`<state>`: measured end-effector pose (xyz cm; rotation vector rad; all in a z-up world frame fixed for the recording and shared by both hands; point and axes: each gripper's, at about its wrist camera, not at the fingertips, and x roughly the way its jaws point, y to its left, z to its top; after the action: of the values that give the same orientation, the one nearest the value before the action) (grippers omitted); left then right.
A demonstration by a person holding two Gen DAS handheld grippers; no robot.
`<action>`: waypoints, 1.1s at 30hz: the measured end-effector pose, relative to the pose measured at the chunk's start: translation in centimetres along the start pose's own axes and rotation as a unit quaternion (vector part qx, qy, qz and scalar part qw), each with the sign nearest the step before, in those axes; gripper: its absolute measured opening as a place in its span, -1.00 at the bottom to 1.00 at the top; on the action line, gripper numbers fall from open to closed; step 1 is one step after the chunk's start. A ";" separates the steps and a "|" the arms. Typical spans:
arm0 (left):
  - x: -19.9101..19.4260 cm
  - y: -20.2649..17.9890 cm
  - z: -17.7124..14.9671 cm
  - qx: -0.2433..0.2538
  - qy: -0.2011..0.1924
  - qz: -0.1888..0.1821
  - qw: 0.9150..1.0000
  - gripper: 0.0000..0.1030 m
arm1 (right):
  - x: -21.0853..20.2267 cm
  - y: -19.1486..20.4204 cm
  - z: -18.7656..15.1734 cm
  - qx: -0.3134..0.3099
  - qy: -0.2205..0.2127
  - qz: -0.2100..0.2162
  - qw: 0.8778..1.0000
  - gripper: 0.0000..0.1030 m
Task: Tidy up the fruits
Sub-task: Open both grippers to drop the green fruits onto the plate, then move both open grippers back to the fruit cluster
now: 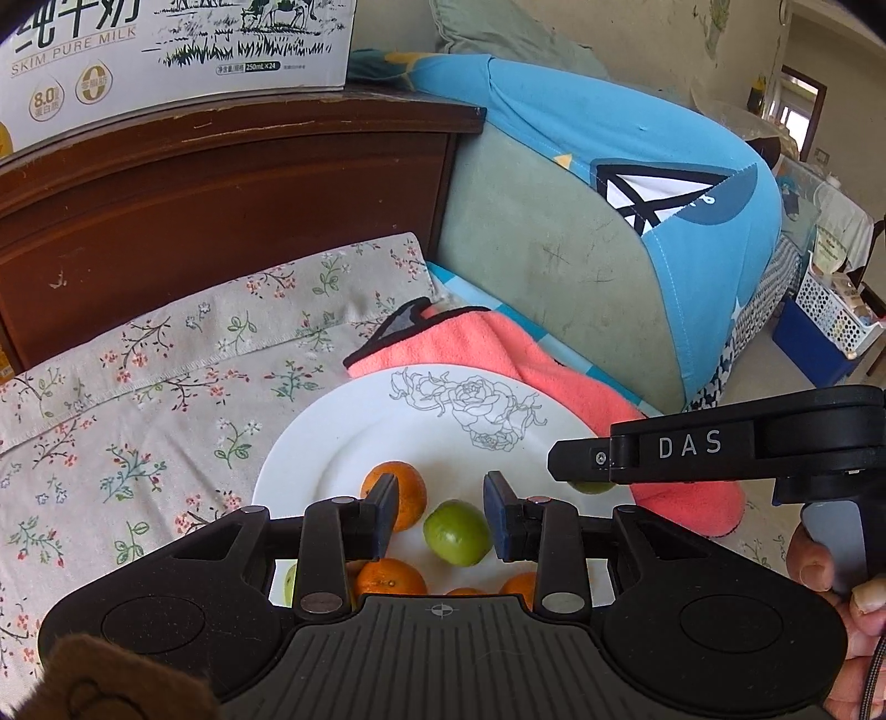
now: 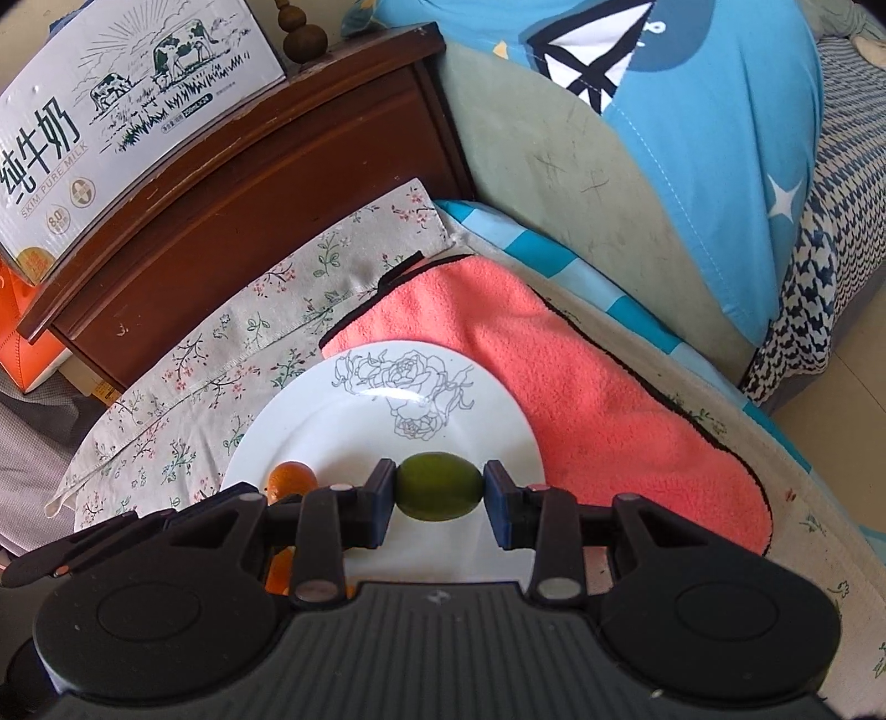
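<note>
A white plate (image 1: 310, 443) (image 2: 249, 437) with a rose drawing lies on a floral cloth and holds several oranges (image 1: 396, 490) (image 2: 290, 477) and green fruits. In the left wrist view my left gripper (image 1: 441, 512) hovers over the plate. A light green fruit (image 1: 457, 533) rests on the plate between its fingers, and the left pad stands clear of it. My right gripper (image 2: 437, 495) is shut on a darker green fruit (image 2: 437, 487) above the plate's near half. The left wrist view shows this gripper (image 1: 576, 471) from the side at the plate's right rim, with the fruit (image 1: 592, 487) peeking out beneath.
A pink towel (image 2: 581, 399) lies right of the plate on the floral cloth (image 1: 138, 399). Behind stand a dark wooden cabinet (image 1: 221, 210) with a milk carton (image 1: 166, 50) on top and a sofa arm (image 1: 554, 249) draped in blue fabric. A hand (image 1: 819, 565) grips the right tool's handle.
</note>
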<state>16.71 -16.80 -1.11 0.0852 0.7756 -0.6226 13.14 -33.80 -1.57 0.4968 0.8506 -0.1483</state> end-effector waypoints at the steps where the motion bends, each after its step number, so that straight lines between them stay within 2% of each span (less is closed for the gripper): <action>1: -0.1 0.0 0.0 -0.003 -0.002 0.001 1.000 -0.33 | 0.0 0.0 0.0 0.001 -0.001 0.001 1.000 -0.29; 5: -1.2 0.1 0.7 -0.012 -0.021 0.008 1.000 -0.02 | -0.6 0.1 0.2 0.004 -0.012 0.010 1.000 -0.29; 13: -3.5 1.8 1.8 -0.029 -0.021 0.043 0.998 0.34 | -1.3 0.9 0.4 -0.012 -0.023 0.022 0.999 -0.29; 22: -5.9 4.9 1.6 -0.014 -0.006 0.079 0.997 0.49 | -1.8 2.1 0.0 -0.043 -0.026 0.042 0.998 -0.29; 26: -7.1 7.0 1.2 -0.005 0.002 0.103 0.995 0.50 | -1.7 2.8 -0.3 -0.058 -0.023 0.051 0.997 -0.29; 33: -8.1 10.6 0.9 -0.052 0.017 0.128 0.990 0.50 | -1.6 5.0 -1.6 -0.101 -0.011 0.077 0.992 -0.28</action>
<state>18.81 -4.38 3.43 0.0983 0.8136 -0.3373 12.64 -28.75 0.55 0.3673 0.7929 0.0743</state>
